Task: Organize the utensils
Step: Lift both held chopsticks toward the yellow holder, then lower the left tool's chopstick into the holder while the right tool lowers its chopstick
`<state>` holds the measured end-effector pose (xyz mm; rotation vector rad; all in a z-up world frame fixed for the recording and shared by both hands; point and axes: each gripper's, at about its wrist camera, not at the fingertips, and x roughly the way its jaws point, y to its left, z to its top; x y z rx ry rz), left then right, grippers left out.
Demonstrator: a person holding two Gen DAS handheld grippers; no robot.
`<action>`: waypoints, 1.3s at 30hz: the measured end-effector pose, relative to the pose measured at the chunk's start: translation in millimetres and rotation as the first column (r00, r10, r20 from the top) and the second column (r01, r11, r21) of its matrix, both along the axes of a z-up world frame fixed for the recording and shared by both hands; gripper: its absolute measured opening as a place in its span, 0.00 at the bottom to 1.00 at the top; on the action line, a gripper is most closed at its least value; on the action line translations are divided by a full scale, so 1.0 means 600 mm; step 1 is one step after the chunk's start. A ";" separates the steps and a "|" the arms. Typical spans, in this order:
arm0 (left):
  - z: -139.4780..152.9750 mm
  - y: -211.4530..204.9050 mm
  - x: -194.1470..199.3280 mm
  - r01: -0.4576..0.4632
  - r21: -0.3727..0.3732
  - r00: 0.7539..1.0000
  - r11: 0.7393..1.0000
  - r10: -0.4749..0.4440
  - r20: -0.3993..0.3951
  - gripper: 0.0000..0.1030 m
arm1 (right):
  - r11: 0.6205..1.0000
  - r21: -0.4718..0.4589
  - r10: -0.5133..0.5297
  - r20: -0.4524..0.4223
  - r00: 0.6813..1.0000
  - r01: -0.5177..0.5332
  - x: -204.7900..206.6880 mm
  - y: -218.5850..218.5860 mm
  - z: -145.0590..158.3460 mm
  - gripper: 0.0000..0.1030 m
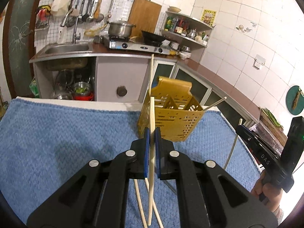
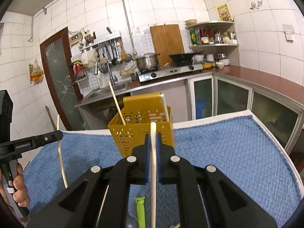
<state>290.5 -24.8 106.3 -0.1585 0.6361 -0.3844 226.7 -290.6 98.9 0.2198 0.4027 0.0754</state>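
- left claw (image 1: 152, 131) closed on a pale chopstick (image 1: 151, 142), blue pads (image 1: 146, 152) pinching it mid-length; stick stands near upright, top end in front of the caddy, lower end hanging below the claw
- right claw (image 2: 153, 138) also clamped on a white chopstick (image 2: 153, 163), held upright, tip just short of the caddy's front wall
- yellow perforated caddy (image 1: 171, 121) stands on the blue towel (image 1: 66, 133) covering the bench, directly ahead of both claws
- two chopsticks already in the caddy: one (image 2: 117, 104) leaning left out of the left compartment, one (image 2: 165, 105) at the right back corner
- more loose chopsticks (image 1: 139, 199) lie on the towel under the left claw
- green utensil (image 2: 140, 210) lies on the towel below the right claw; can't tell what it is
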 end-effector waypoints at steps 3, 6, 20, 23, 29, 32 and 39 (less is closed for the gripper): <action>0.012 -0.014 -0.002 0.009 0.000 1.000 1.000 -0.009 0.019 0.04 | 1.000 0.012 -0.007 0.023 1.000 0.007 -0.003 -0.004 0.012 0.06; 0.023 -0.021 0.002 0.015 -0.003 0.999 1.000 -0.015 0.033 0.04 | 1.000 0.008 -0.011 0.053 0.999 0.010 -0.001 -0.006 0.032 0.06; 0.177 -0.084 0.091 0.037 -0.026 0.972 0.999 -0.030 0.231 0.04 | 0.998 0.026 -0.060 0.290 0.955 0.055 0.089 -0.012 0.187 0.06; 0.206 -0.097 0.127 0.023 -0.033 0.960 0.999 -0.013 0.280 0.04 | 0.997 0.017 -0.071 0.332 0.941 0.069 0.119 -0.013 0.211 0.06; 0.208 -0.126 0.197 -0.013 -0.035 0.935 0.999 0.025 0.355 0.04 | 0.996 0.001 -0.083 0.373 0.924 0.089 0.173 -0.011 0.215 0.06; 0.170 -0.137 0.220 -0.019 -0.039 0.929 0.999 0.032 0.369 0.04 | 0.995 -0.006 -0.085 0.380 0.921 0.095 0.189 -0.006 0.195 0.06; 0.078 -0.143 0.247 -0.016 -0.004 0.937 1.000 0.017 0.348 0.04 | 0.996 -0.018 -0.080 0.318 0.945 0.091 0.226 -0.006 0.128 0.06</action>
